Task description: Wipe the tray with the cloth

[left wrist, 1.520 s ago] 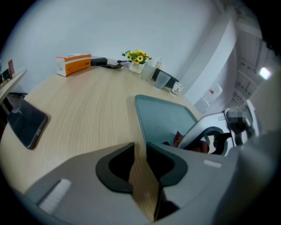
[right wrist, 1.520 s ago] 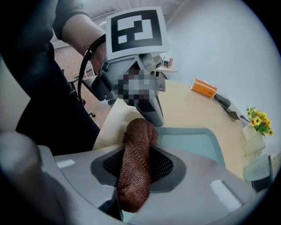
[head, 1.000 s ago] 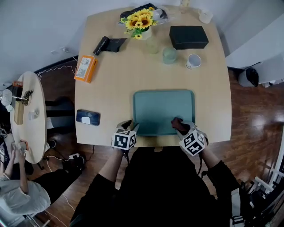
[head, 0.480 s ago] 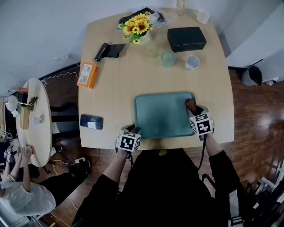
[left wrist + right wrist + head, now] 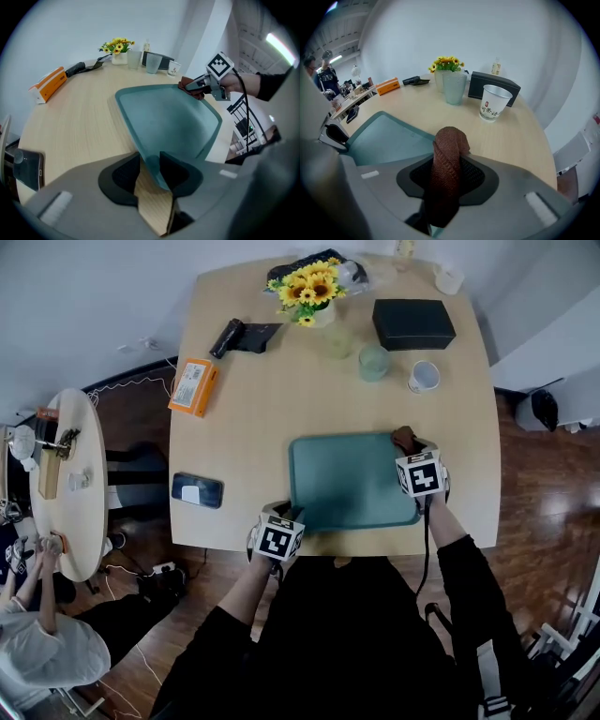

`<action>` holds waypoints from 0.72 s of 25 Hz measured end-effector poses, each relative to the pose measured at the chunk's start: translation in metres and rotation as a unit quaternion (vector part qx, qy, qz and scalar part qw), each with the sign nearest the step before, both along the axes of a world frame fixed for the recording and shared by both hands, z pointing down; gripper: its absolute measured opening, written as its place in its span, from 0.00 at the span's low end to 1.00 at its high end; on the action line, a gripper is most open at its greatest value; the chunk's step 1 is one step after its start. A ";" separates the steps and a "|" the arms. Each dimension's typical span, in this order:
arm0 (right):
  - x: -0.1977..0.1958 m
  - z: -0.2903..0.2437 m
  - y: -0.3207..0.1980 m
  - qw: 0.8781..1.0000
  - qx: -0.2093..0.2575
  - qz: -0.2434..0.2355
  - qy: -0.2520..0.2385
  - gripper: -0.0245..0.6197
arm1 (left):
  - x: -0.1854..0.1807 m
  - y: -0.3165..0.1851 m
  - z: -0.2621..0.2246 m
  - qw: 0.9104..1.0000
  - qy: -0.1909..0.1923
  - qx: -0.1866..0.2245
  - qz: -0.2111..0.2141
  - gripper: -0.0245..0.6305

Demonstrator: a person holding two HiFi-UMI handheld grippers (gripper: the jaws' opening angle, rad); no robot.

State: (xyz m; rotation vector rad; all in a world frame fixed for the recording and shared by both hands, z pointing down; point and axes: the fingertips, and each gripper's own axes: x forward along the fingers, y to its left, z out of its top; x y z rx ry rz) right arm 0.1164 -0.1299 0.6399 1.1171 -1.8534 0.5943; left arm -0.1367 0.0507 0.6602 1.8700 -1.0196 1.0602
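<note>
1. Teal plastic tray (image 5: 349, 482) lies flat on the wooden table (image 5: 248, 418), close to the person's edge, with nothing on its surface.
2. At the tray's near-left corner, the left hand-held gripper (image 5: 150, 161) has stayed in place, but its jaws have just been closing. The corner rim now sits between the pads, pinched at a narrow opening.
3. The right hand-held gripper (image 5: 449, 180) clamps a bunched reddish-brown cloth (image 5: 449, 140), which sticks out past the jaw tips.
4. Over the last second this gripper has carried the cloth from the tray's near-right corner, up the right side, to the far-right corner. The cloth now sits at the rim there.
5. That sweep looks like one finished pass along the right edge. With the left jaws holding the rim, the tray should not slide under further strokes.
6. The middle and left of the tray probably remain to be wiped. A stroke leftward along the far edge seems the natural follow-on.
7. A white paper cup (image 5: 424, 376) stands beyond that corner, apart from the tray, and a wide swing could reach it.
</note>
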 end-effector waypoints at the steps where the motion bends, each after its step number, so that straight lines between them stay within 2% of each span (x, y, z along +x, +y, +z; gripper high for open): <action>1: -0.006 -0.001 0.000 1.000 0.000 0.000 0.001 0.23 | 0.000 0.000 0.000 1.000 0.001 0.000 0.000 0.21; 6: -0.077 0.000 0.008 0.999 -0.014 -0.032 -0.025 0.23 | 0.000 -0.001 -0.001 1.000 0.004 0.003 0.009 0.21; 9: -0.140 0.000 0.018 0.996 -0.016 -0.081 -0.038 0.23 | 0.000 -0.003 -0.001 1.000 0.005 0.008 0.019 0.20; 14: -0.241 -0.004 0.047 0.983 -0.019 -0.168 -0.067 0.23 | 0.001 -0.001 -0.001 0.999 0.011 0.010 0.028 0.20; 16: -0.266 -0.006 0.061 0.980 -0.031 -0.176 -0.089 0.23 | -0.001 -0.002 0.000 0.999 0.012 0.009 0.031 0.20; 18: -0.273 -0.007 0.070 0.980 -0.040 -0.166 -0.106 0.23 | -0.001 -0.002 0.000 0.999 0.014 0.009 0.034 0.19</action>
